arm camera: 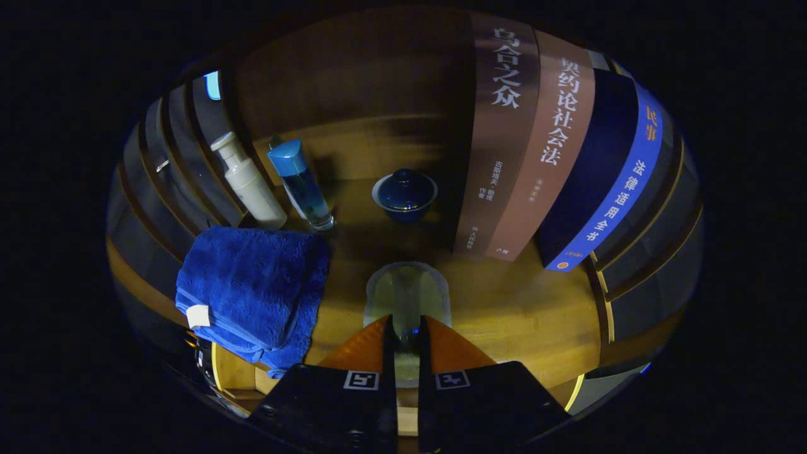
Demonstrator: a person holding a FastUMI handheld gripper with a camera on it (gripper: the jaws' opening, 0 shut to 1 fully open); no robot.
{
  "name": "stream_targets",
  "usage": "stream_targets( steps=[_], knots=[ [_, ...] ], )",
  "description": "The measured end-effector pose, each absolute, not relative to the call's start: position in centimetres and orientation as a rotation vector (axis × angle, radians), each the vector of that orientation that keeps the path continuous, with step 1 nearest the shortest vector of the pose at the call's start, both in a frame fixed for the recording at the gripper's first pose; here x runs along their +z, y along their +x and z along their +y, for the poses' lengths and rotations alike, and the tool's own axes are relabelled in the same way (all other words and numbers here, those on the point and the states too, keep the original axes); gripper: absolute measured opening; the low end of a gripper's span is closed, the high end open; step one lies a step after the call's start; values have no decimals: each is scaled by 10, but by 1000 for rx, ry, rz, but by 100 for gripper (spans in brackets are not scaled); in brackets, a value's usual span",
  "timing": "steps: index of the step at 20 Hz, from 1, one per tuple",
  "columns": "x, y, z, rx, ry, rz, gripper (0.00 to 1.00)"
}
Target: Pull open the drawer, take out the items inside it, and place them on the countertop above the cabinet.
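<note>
Pale translucent greenish item (407,296), rounded and soap-bar-like, sits on the wooden countertop (517,309), its near end between the fingertips and the rest just ahead of them. Gripper (407,329) fingers (362,347) nearly closed with a narrow gap, clamped on that item's near end from both sides. Beyond: lidded dark blue cup (404,192), upright books (536,157), blue-capped clear bottle (301,183), white pump bottle (247,180); folded blue towel (252,290) left of fingers.

Two-finger gripper (406,328): black blocky bodies, each bearing a white square fiducial marker; tapered orange fingers (362,347) with dark inner edges; small round screws on lower housing.
</note>
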State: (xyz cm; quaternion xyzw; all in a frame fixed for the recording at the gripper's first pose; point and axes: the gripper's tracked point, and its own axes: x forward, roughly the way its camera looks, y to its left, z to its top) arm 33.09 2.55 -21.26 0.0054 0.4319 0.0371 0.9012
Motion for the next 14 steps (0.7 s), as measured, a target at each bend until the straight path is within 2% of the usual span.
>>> stream_targets(
  steps=[2, 4, 9, 14],
  knots=[
    [-215, 332, 26, 78, 18, 906, 17],
    [-216, 329, 30, 87, 38, 912, 25],
    [-209, 316, 33, 90, 20, 861, 99],
    [-165, 293, 32, 91, 20, 684, 98]
  ],
)
